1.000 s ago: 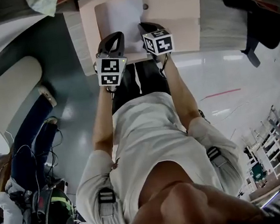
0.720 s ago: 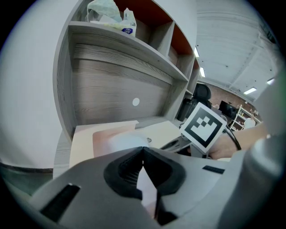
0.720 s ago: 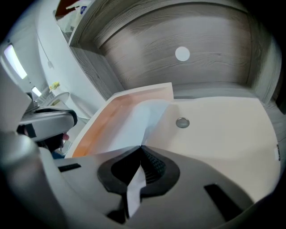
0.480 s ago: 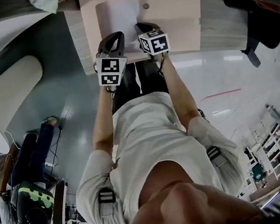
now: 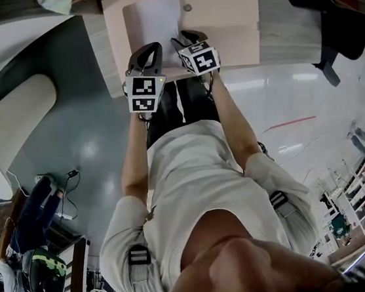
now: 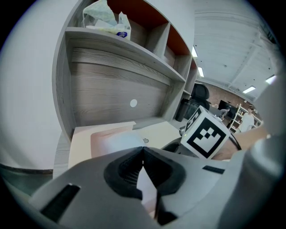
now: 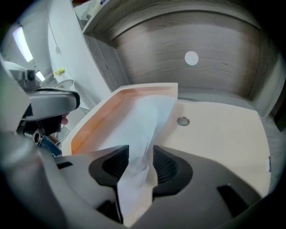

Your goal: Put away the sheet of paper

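lying on the left half of one open peach folder on the grey desk, one sheet of paper reaches back with its near edge to two grippers. the left gripper has its jaws pressed together on that edge, pinching the sheet, while the right gripper has just been opening its jaws, which stand spread with the rumpled paper edge loose between the pads. one round snap sits on the folder just beside the sheet.

Bright, fisheye-warped edges, perhaps slightly soft
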The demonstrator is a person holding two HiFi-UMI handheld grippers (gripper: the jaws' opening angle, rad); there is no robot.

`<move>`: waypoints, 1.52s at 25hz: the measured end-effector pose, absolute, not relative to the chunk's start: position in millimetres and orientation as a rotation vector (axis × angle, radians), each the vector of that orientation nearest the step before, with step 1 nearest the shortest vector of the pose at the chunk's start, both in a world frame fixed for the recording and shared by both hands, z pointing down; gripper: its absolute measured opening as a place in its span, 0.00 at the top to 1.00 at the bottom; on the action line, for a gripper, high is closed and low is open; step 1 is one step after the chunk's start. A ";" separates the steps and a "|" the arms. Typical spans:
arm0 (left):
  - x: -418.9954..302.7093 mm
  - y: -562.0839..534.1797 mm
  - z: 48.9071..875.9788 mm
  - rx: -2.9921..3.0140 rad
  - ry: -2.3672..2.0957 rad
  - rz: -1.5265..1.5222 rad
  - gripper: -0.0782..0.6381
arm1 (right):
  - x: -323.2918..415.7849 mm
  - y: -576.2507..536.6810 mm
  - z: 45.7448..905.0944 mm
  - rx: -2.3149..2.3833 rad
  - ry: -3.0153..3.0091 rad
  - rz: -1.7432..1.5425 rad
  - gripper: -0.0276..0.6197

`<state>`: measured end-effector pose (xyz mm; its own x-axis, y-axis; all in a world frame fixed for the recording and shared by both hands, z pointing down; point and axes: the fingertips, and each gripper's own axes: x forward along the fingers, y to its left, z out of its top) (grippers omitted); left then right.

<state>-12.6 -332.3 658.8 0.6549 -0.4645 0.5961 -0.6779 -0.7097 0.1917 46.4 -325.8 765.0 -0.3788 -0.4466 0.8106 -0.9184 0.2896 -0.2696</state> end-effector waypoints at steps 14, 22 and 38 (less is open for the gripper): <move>-12.2 -332.3 623.2 2.531 -0.918 0.677 0.87 | 60.7 -320.6 669.9 1.340 -2.123 0.767 0.78; -16.5 -336.2 580.5 2.588 -0.943 0.606 0.87 | 62.3 -317.4 590.8 1.439 -2.228 0.577 0.89; -33.9 -331.9 531.1 2.665 -0.951 0.518 0.87 | 53.0 -305.9 534.7 1.472 -2.280 0.420 0.93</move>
<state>-33.9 -331.9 531.1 0.7214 -0.5548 0.4144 -0.6491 -0.7504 0.1253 53.0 -305.9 534.7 -0.3707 -0.7967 0.4773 -0.9145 0.4029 -0.0377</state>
